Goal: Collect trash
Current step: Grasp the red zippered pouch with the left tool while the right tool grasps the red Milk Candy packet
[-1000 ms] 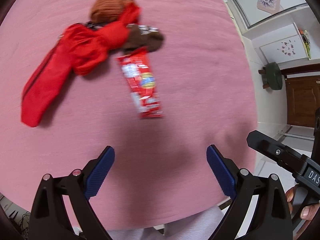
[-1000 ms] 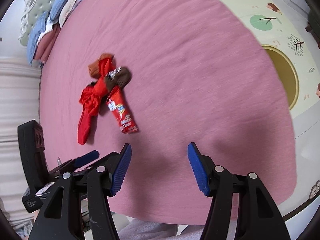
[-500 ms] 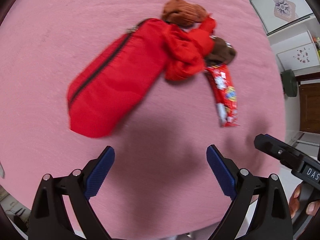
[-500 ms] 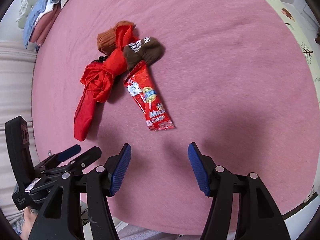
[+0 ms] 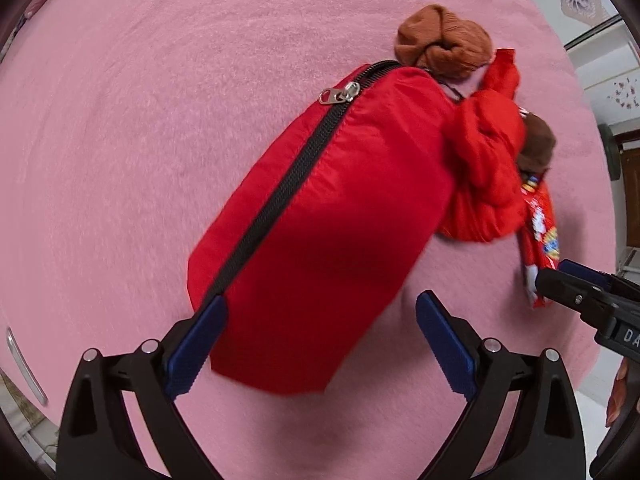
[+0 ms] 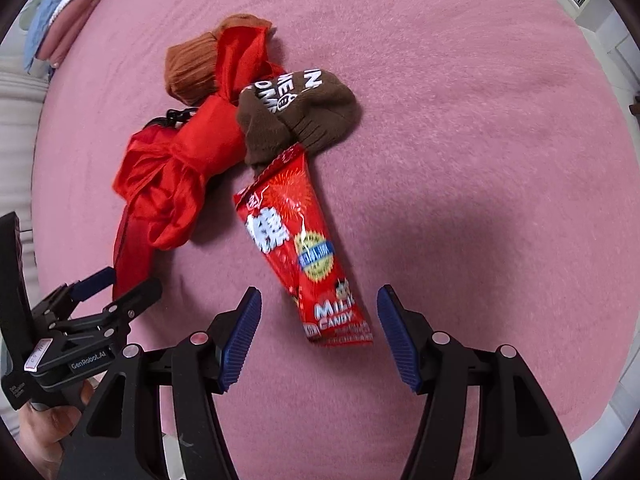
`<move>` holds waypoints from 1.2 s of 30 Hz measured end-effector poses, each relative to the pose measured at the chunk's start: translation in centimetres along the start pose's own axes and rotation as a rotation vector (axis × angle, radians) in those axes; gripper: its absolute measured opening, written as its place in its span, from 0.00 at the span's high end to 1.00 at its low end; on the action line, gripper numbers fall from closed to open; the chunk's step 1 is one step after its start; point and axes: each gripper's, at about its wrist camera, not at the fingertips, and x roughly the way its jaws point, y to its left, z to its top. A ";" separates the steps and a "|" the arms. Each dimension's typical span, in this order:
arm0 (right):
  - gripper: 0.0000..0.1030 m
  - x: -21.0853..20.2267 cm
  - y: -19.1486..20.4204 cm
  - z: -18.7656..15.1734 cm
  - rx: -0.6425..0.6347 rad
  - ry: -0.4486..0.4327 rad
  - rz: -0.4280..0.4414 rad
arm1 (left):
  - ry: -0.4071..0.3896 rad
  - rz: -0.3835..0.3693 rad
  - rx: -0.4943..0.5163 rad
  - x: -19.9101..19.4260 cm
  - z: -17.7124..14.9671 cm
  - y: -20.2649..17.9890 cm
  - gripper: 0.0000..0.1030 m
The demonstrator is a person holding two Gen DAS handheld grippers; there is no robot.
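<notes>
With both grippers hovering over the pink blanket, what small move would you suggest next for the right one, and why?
Probably lower the right gripper a little further and close it on the red milk candy wrapper. Its jaws stand open and empty, with the wrapper's near end lying flat between the blue pads. The wrapper is the only evident trash beside the brown knitted socks and red zip pouch.

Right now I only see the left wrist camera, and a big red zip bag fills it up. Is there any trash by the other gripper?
Observer: Yes. A red candy wrapper lies flat on the pink blanket, its near end between the right gripper's open jaws, untouched.
Operator: What does it say?
Observer: "Candy" is printed in white near its lower end.
Operator: Is it touching anything?
Observer: Its far end meets a brown sock with white lettering.
</notes>
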 end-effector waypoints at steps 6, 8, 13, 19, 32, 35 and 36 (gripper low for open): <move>0.43 1.2 0.6 1.2 0.003 0.025 -0.032 | 0.022 0.030 0.030 1.7 2.8 0.5 0.07; 0.45 1.2 1.0 1.6 -0.004 0.015 -0.043 | 0.041 0.022 0.032 2.3 3.3 0.6 0.08; 0.64 1.5 1.6 2.7 -0.026 0.009 -0.082 | 0.045 -0.008 0.029 2.8 4.2 1.6 0.17; 0.69 1.0 0.4 2.9 -0.023 0.002 -0.043 | 0.020 -0.027 -0.054 1.4 6.1 3.0 0.53; 0.69 -0.4 -2.2 -1.9 0.060 0.026 0.096 | 0.053 -0.253 -0.295 0.3 1.1 5.9 0.82; 0.69 -1.0 -3.0 -3.5 0.062 0.019 0.103 | 0.070 -0.289 -0.324 0.2 -1.1 5.5 0.83; 0.69 -1.2 -3.4 -4.0 0.066 0.016 0.105 | 0.073 -0.299 -0.330 -0.3 -2.2 5.4 0.84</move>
